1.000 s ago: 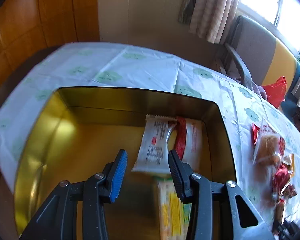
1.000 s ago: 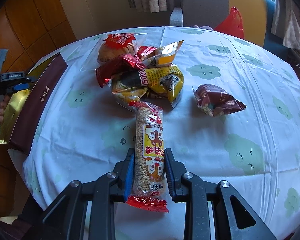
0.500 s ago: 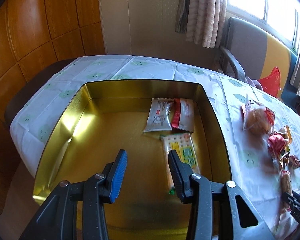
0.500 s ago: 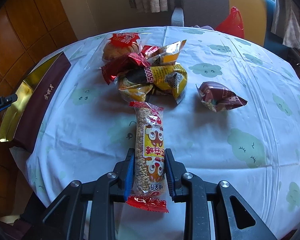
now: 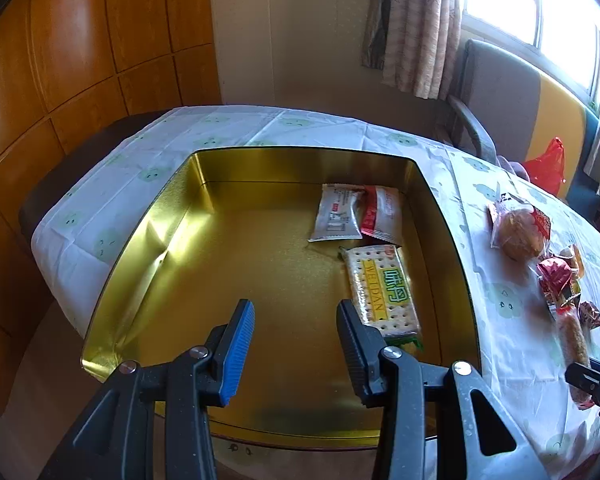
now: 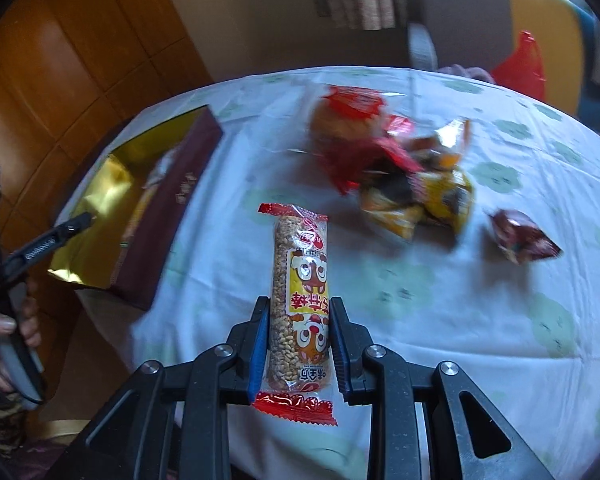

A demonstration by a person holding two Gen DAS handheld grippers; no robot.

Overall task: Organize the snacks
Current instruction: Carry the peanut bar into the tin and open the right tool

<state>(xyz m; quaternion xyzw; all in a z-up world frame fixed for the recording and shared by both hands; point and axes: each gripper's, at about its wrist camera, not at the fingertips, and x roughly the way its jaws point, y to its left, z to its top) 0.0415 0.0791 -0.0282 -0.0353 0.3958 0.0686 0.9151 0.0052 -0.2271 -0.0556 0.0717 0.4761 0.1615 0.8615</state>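
My right gripper (image 6: 299,320) is shut on a long grain-bar packet (image 6: 300,280) with red ends and holds it above the tablecloth. My left gripper (image 5: 296,322) is open and empty above the near part of the gold tin (image 5: 148,248). The tin holds a cracker packet (image 5: 380,288), a white packet (image 5: 338,218) and a red-and-white packet (image 5: 382,212). A pile of loose snacks (image 6: 396,164) lies on the table beyond the bar. The tin also shows at the left of the right wrist view (image 6: 108,188).
A dark red packet (image 6: 520,236) lies alone right of the pile. A bun in a clear bag (image 5: 518,232) lies right of the tin. A chair (image 5: 500,96) and a red bag (image 5: 546,164) stand behind the table. The table's near edge is close.
My right gripper has lifted the grain bar off the table and swung left toward the tin. My left gripper has drawn back and up from the tin, still open.
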